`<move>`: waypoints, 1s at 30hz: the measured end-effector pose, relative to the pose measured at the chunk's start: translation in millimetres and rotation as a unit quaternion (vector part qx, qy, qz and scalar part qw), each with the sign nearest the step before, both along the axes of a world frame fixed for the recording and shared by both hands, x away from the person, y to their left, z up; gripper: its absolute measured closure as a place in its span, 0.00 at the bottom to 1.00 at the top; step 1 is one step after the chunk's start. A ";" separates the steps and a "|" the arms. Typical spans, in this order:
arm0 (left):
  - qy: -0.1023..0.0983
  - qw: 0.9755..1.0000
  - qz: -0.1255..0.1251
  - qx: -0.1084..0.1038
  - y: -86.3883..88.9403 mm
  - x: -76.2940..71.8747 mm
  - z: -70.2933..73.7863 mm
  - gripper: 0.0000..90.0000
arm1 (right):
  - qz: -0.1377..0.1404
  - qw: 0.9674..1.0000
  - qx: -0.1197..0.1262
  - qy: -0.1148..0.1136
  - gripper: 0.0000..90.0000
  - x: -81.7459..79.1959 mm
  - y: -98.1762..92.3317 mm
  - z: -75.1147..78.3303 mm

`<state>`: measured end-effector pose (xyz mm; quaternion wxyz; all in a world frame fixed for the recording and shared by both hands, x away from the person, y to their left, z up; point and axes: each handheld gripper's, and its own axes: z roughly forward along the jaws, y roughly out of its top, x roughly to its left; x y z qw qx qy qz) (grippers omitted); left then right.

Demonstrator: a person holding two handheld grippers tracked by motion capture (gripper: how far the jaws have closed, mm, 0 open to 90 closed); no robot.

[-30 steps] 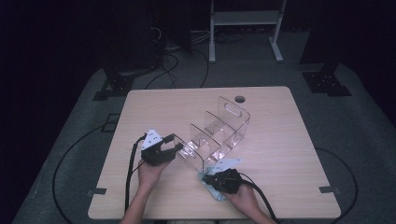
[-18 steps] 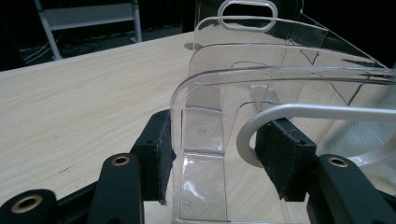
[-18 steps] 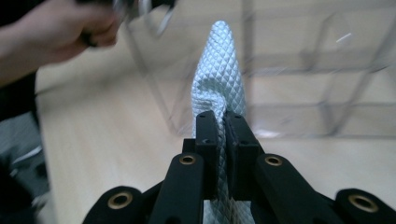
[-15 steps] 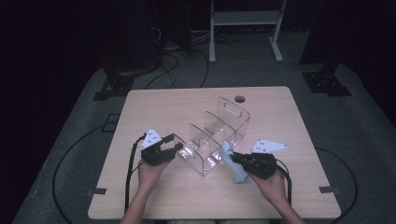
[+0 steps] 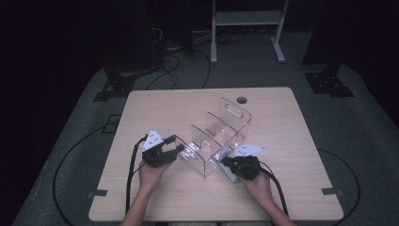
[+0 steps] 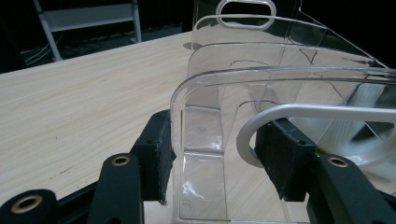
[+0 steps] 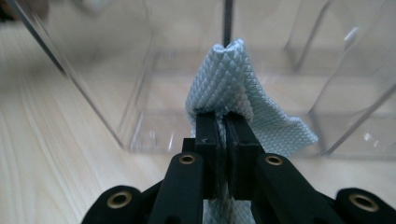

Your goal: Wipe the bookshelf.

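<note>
While the left gripper (image 5: 178,149) clamps the clear acrylic organizer's (image 5: 221,136) end wall, the right gripper (image 5: 227,161), pinching a pale blue cloth (image 7: 233,84), sits just beside its long side, probably touching.

We count one clear acrylic organizer (image 5: 219,141) at the table's centre, and one pale blue cloth (image 7: 233,88) just off it toward four o'clock. Two grippers: the left gripper (image 5: 178,149) at the organizer's eight o'clock, the right gripper (image 5: 225,161) at its five. One wooden table (image 5: 188,106) carries them all.
</note>
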<state>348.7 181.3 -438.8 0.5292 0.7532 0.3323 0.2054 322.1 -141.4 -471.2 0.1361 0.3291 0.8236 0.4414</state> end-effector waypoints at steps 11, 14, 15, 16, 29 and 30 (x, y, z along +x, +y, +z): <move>0.000 1.000 -0.002 0.000 0.5 0.3 -0.1 0.52 | -0.012 1.000 0.007 0.012 0.94 6.7 -3.6 -7.6; 0.000 1.000 -0.003 0.000 0.7 0.2 -0.1 0.52 | -0.012 0.999 0.003 0.041 0.94 10.9 -2.6 -26.6; 0.000 1.000 -0.003 0.000 1.0 0.5 -0.1 0.52 | -0.013 0.999 0.006 0.044 0.94 10.5 -4.2 -26.2; 0.001 1.000 -0.004 -0.002 1.4 0.8 -0.2 0.52 | -0.012 0.999 0.007 0.045 0.94 10.0 -6.0 -23.4; 0.002 1.000 -0.003 -0.005 1.6 1.4 -0.3 0.52 | -0.081 0.992 0.091 -0.021 0.94 4.0 -80.1 40.7; 0.002 1.000 -0.003 -0.005 1.6 1.4 -0.3 0.52 | -0.081 0.992 0.091 -0.021 0.94 4.0 -80.1 40.7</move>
